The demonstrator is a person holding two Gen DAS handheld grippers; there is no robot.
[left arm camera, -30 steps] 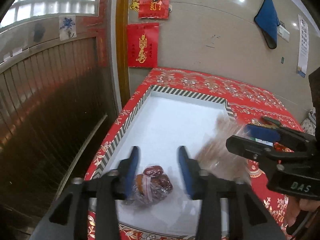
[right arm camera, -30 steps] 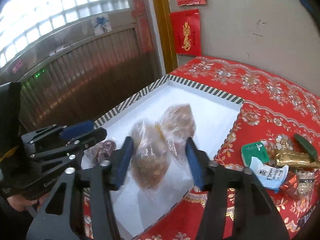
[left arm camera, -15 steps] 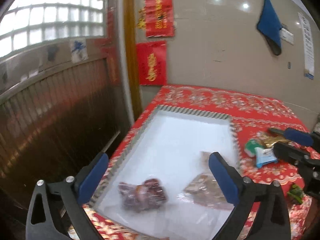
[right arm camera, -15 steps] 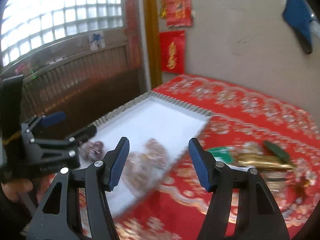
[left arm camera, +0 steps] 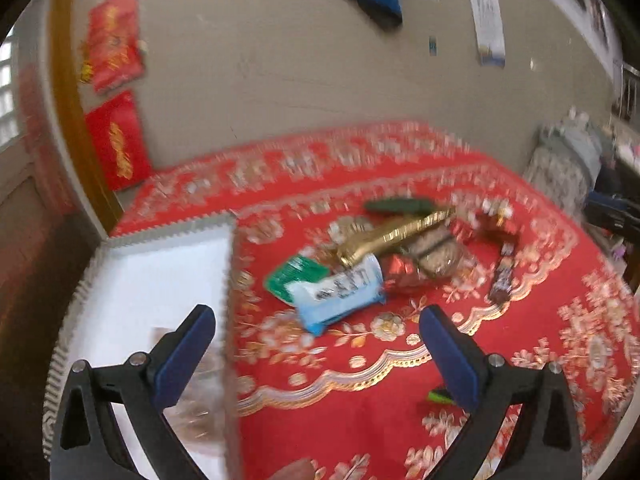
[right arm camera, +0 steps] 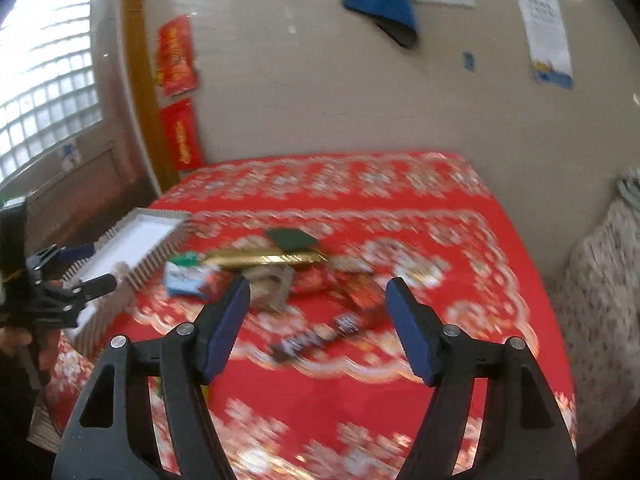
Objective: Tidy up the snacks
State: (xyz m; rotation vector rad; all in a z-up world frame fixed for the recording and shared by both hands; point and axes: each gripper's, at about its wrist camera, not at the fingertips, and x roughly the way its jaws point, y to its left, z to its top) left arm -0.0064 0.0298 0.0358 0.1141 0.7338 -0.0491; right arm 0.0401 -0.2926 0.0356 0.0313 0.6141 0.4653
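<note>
Red floral tablecloth (left arm camera: 400, 412) fills both views, tiled wall behind. Left gripper (left arm camera: 316, 344) hangs spread wide and empty over the right edge of the white tray (left arm camera: 160, 264), with a clear bag (left arm camera: 196, 408) lying inside near its left finger. Right gripper (right arm camera: 318, 322) is spread too, holding nothing, above the loose snack pile (right arm camera: 280, 276): gold packet (left arm camera: 392, 236), white-blue pouch (left arm camera: 340, 292), dark bar (left arm camera: 502, 280), all just beside the tray on the cloth.
</note>
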